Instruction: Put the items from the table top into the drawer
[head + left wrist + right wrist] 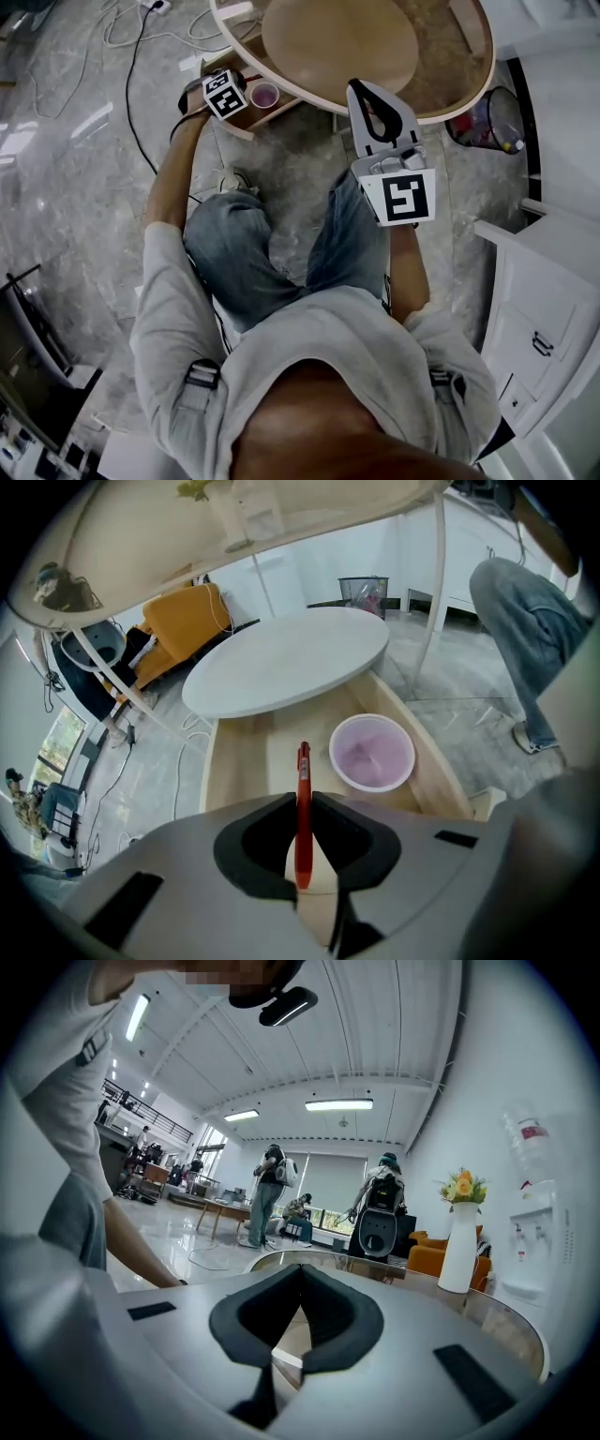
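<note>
While the person's left arm is reaching out and down, the left gripper (223, 94) is pointing steeply into the open pale wooden drawer (230, 761) under the round wooden table (455, 80). Its jaws are squeezing a thin red pen (303, 771). The pen is sticking out over the drawer floor, just beside the round pink plastic cup (372, 752), which is sitting inside the drawer. I cannot tell if the pen's tip is touching the wood.

The right arm is bending at the elbow. The right gripper (300, 1267) is pointing level at the table's edge, with its jaws pressed together and nothing between them.

In the head view, the left gripper's marker cube (225, 95) is hiding its jaws and the pen. In the left gripper view, the gripper's grey body is covering the near end of the drawer.
</note>
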Action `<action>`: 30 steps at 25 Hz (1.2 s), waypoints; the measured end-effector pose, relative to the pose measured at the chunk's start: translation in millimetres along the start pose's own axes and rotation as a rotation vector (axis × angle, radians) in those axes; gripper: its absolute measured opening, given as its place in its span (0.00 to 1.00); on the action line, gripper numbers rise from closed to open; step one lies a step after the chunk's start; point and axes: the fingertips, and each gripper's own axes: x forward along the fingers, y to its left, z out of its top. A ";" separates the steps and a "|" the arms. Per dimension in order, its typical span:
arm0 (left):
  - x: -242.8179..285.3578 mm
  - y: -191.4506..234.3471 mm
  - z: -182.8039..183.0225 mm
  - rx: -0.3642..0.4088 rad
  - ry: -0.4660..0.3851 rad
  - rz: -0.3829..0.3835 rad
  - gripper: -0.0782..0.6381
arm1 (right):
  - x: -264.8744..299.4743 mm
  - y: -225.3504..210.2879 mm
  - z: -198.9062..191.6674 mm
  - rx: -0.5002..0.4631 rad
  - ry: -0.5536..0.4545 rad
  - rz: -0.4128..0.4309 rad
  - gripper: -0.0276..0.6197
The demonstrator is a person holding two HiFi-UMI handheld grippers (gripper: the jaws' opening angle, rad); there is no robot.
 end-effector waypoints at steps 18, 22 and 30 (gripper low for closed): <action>-42.6 14.3 15.9 -0.030 -0.130 0.163 0.16 | -0.6 0.6 -1.5 -0.027 -0.002 -0.008 0.08; -73.3 19.7 23.3 -0.089 -0.238 0.242 0.13 | -0.6 1.6 -1.0 -0.030 -0.006 -0.004 0.08; -150.5 27.3 25.9 -0.349 -0.526 0.316 0.13 | 0.5 3.7 -0.4 -0.046 -0.007 0.001 0.08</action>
